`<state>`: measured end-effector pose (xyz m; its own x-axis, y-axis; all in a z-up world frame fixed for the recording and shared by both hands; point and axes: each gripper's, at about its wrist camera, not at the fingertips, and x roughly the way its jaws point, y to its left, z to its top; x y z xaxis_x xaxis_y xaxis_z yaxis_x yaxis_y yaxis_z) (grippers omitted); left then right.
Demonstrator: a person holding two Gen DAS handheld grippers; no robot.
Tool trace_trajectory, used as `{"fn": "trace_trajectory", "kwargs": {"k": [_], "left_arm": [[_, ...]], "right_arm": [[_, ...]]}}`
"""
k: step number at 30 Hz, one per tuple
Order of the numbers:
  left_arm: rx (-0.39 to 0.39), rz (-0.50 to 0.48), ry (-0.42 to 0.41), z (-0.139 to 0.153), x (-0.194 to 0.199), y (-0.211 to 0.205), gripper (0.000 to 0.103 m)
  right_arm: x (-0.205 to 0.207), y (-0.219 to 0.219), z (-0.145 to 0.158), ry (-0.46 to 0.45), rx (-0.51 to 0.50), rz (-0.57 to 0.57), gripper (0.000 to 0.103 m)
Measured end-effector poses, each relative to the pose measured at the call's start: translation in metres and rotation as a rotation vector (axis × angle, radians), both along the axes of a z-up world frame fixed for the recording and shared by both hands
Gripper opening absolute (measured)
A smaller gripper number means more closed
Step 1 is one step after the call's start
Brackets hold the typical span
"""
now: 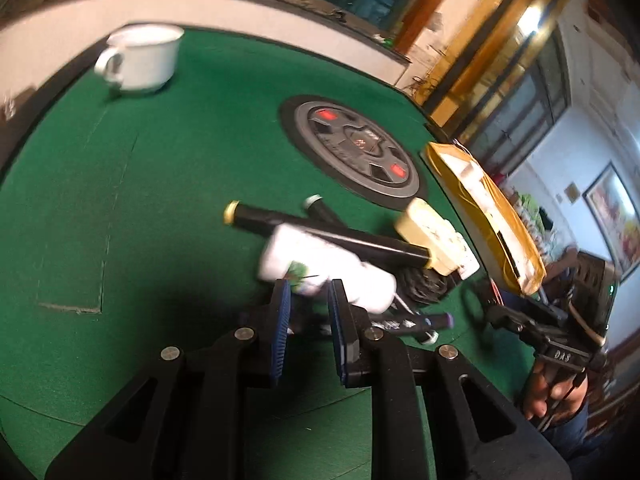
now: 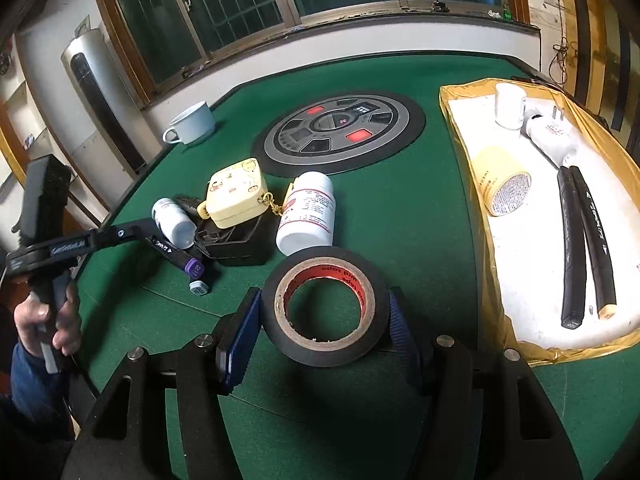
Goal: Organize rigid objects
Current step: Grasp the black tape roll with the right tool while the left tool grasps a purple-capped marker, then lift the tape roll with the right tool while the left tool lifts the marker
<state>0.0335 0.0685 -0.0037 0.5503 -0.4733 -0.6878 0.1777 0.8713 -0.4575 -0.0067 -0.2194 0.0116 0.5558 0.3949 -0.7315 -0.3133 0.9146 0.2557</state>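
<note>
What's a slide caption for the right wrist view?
Right gripper clamps a black tape roll above the green table, beside the tray holding sorted markers.

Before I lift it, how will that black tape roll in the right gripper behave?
The black tape roll looks rigid: wound tape on a cardboard core, so it probably won't squash between the right gripper pads. Mostly hollow, likely light. It seems held across its round sides, so it could pivot, and may roll if released on edge.
</note>
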Motion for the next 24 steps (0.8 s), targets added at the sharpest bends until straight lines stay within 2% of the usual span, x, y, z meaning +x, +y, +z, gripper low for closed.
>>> {"fn": "trace_trajectory", "kwargs": {"k": [2,4,7,9,12,24], "left_arm": [[-0.029,-0.036,0.061,-0.007,0.001,-0.002,0.016],[-0.001,-0.091,0.072,-0.006,-0.008,-0.01,0.017],[-0.017,-0.241,0.124,-0.004,-0.031,-0.028,0.017],[0.017,-0.317,0.108,-0.001,-0.052,-0.042,0.017],[0.077,-0.369,0.072,0.004,-0.071,-0.056,0.017],[0.262,-0.699,-0.006,0.015,-0.122,-0.103,0.019]], "right_arm": [[-0.001,0.0,0.0,0.001,0.004,-0.003,0.056],[-0.001,-0.001,0.0,0.002,0.009,-0.002,0.056],[-0.002,-0.003,0.0,0.002,0.022,-0.004,0.056],[-0.001,-0.005,0.0,0.001,0.035,-0.004,0.056],[-0.001,-0.007,0.0,0.002,0.046,-0.002,0.056],[-0.001,-0.011,0.0,0.008,0.073,-0.007,0.056]]}}
